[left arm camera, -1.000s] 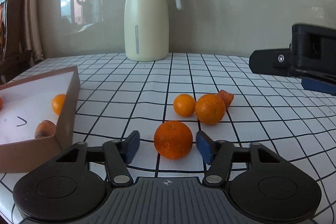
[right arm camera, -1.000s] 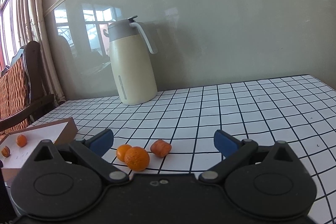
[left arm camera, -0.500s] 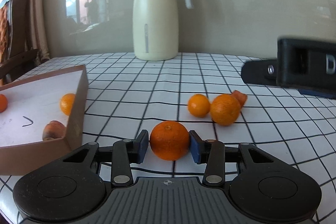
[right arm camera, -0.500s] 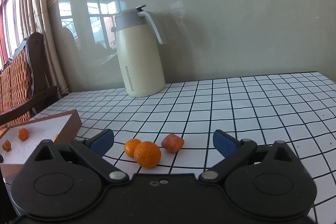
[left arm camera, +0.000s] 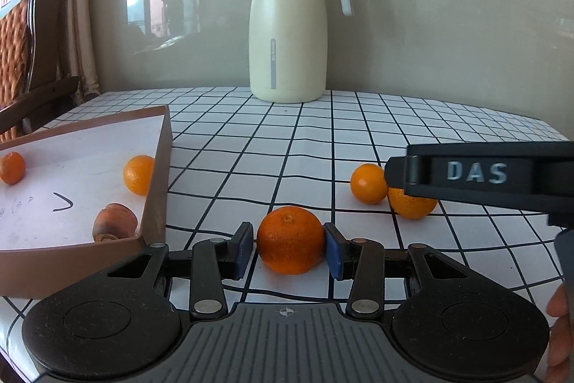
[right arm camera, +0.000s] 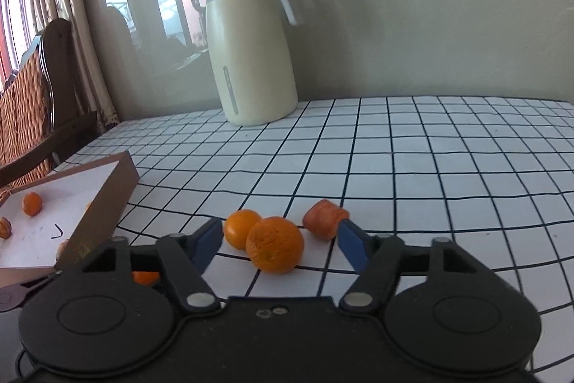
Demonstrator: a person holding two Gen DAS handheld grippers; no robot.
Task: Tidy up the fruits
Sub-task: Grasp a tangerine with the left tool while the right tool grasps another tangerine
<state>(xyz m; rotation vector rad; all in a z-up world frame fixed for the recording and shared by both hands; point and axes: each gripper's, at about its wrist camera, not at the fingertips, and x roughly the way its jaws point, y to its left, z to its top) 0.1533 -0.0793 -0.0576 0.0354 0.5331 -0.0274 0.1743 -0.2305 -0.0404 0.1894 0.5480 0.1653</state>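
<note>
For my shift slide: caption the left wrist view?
Left tool clamps an orange beside the fruit box; right tool nears two more.

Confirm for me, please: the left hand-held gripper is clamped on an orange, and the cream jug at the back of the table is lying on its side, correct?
Not quite. The jug stands upright at the back of the table, as the left wrist view shows. The rest holds: the left hand-held gripper is clamped on an orange.

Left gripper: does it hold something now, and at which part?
Yes. The left gripper clamps an orange across its middle, one pad on each side.
</note>
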